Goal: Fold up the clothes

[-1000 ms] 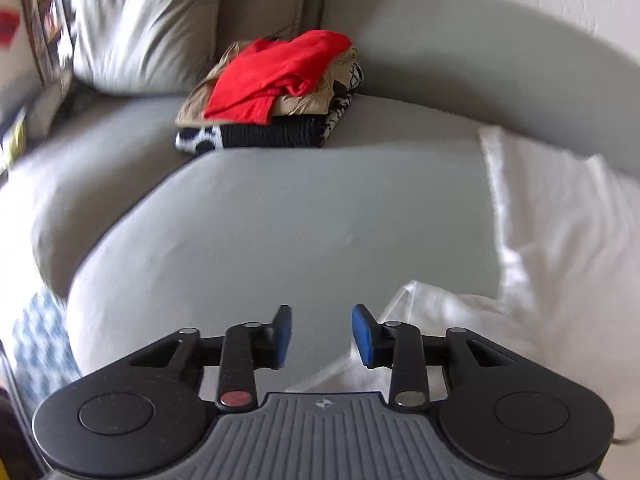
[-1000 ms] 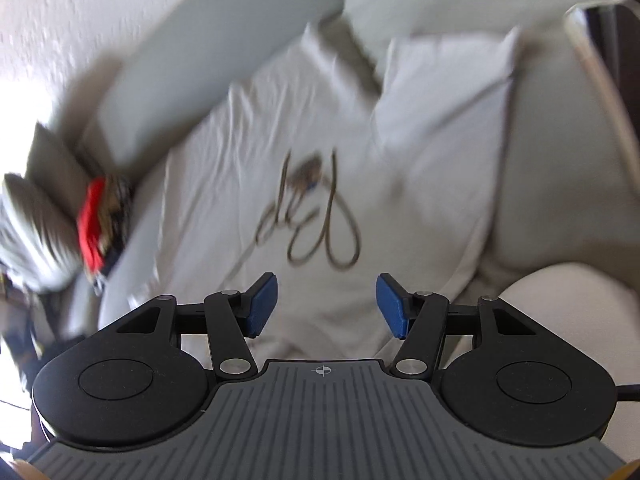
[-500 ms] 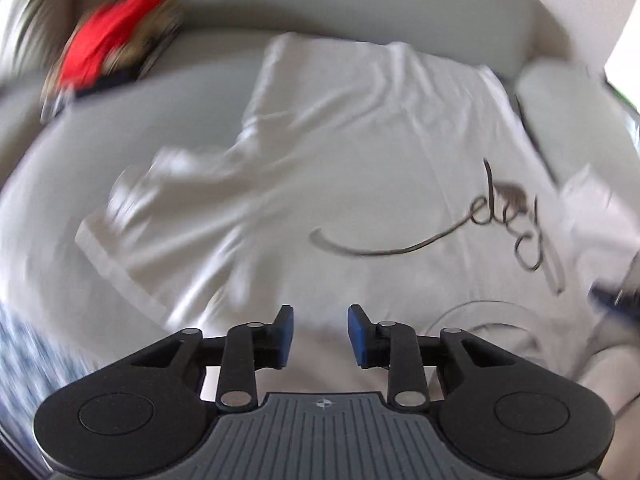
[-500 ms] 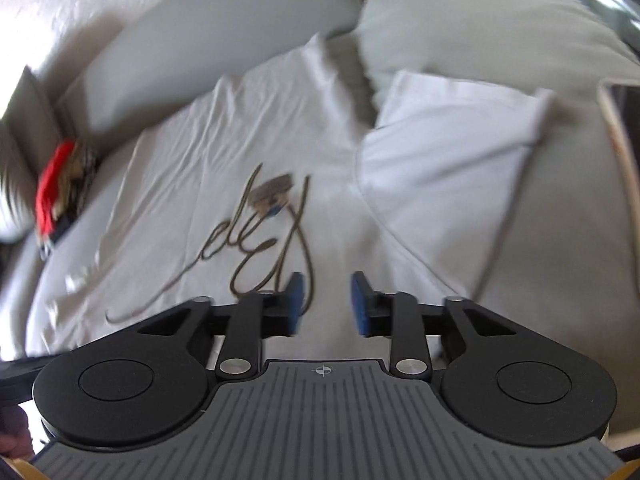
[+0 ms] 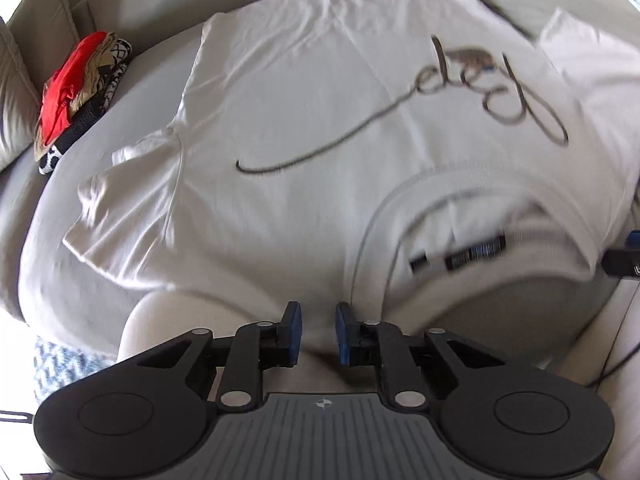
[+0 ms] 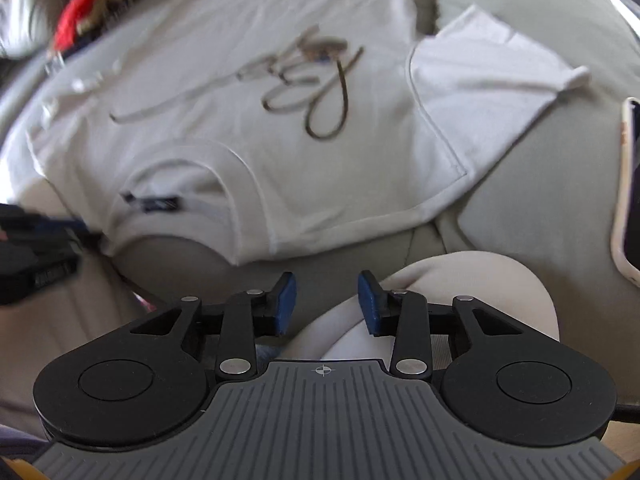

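A grey sofa [image 5: 132, 80] is carrying a white T-shirt [image 5: 320, 92] that is lying spread flat, print side up, its collar [image 6: 224, 160] nearest the cameras and hanging at the seat's front edge. A pile of folded clothes [image 5: 76, 92] is sitting well apart at the far left. The left tongs [image 5: 318, 332] are hovering at the shirt's near edge beside the collar, their jaws having just been closing, narrowly parted with nothing pinched. The right tongs [image 6: 327, 304] are standing open and empty short of the shoulder hem.

Bright diffuse daylight, soft shadows; strong fisheye bending at edges; motion blur, heavier in right wrist view.
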The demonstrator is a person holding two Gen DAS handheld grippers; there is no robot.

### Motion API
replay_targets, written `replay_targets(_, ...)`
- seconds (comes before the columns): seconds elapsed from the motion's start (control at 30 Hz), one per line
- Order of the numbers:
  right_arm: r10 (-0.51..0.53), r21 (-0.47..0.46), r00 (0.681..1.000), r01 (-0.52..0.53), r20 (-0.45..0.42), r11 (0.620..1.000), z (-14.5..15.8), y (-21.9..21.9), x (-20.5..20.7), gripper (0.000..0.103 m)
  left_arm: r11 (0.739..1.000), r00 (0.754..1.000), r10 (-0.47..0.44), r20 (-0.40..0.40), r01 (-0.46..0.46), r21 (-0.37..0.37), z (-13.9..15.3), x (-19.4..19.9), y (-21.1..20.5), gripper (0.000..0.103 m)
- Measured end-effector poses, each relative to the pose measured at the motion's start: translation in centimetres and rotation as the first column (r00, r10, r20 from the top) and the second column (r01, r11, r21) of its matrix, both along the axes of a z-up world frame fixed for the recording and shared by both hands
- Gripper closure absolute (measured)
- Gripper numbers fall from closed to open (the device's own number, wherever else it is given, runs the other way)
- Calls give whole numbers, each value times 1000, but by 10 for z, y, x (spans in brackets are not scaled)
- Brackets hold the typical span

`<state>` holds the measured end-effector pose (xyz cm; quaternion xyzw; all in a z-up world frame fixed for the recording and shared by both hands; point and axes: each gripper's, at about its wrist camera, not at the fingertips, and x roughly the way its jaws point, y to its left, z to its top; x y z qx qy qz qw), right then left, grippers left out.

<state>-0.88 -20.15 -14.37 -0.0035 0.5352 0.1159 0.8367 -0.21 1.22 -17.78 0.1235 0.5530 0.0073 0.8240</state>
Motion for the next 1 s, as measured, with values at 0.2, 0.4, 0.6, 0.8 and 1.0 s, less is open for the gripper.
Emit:
replay_targets(0.2,-45,54,993,39,108,998,6,6,14,62,992,996,12,93,0,-126,28,-7,2,64)
replay_targets(0.4,-7,31,1000,7,-4,999,-15,16,18,61,993,997,45,64,-38,-109,-1,5,-5,66)
replay_targets(0.6,-106,309,994,107,-22,945,41,-19,19,57,971,991,-8,-137,-25,-238,3,-7,9,66)
replay_targets(0.8,-206,491,949,65,239,869,152,-52,33,25,932,992,74,99,-34,-361,106,4,59,63)
replay_targets(1.0,-336,532,889,130,311,836,196,-67,95,17,892,902,222,371,-34,-451,187,47,115,57)
